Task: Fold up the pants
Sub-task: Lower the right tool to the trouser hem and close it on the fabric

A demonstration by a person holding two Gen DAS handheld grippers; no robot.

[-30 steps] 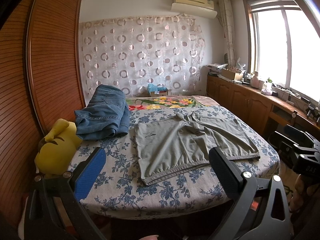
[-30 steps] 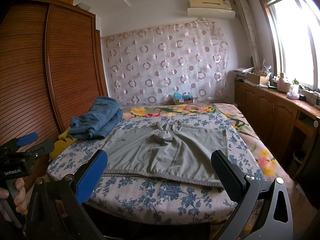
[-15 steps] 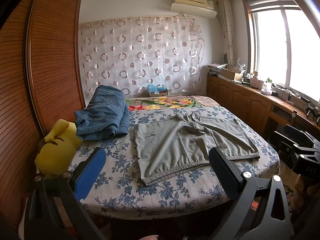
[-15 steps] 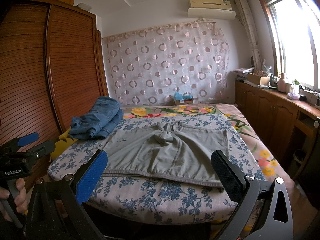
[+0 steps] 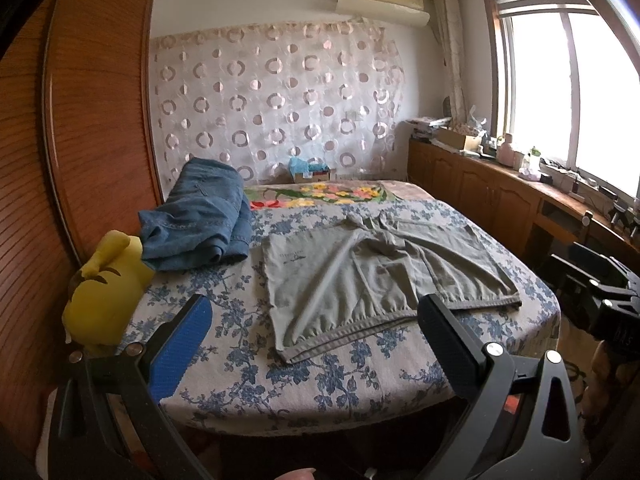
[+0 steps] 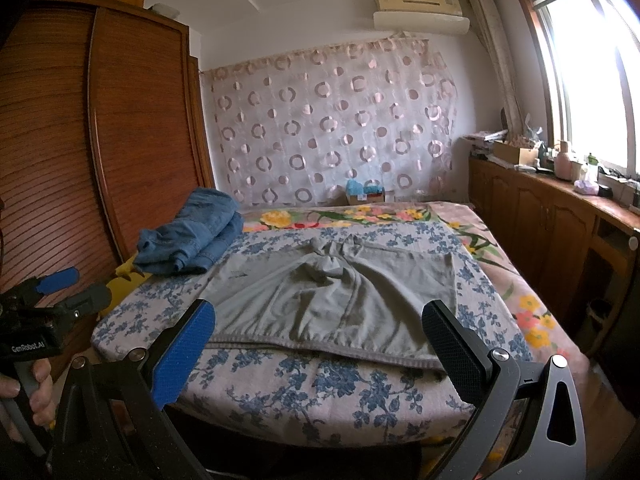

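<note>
Grey-green pants (image 5: pixel 372 276) lie spread flat on the bed's blue-flowered cover, waistband toward me. They also show in the right wrist view (image 6: pixel 332 300). My left gripper (image 5: pixel 316 332) is open and empty, held short of the bed's near edge, left of the pants' middle. My right gripper (image 6: pixel 320 336) is open and empty, also short of the near edge, facing the waistband. Each gripper shows at the edge of the other's view: the right one (image 5: pixel 600 292) and the left one (image 6: pixel 52 292).
Folded blue jeans (image 5: pixel 200 220) lie at the bed's back left, a yellow plush toy (image 5: pixel 104 288) beside them at the left edge. A wooden wardrobe (image 5: pixel 80 120) stands left, low cabinets (image 5: pixel 500 196) under the window right. A small box (image 5: pixel 310 170) sits at the bed's head.
Almost nothing. The right wrist view has shifted very slightly; both grippers stay open and the pants have not moved.
</note>
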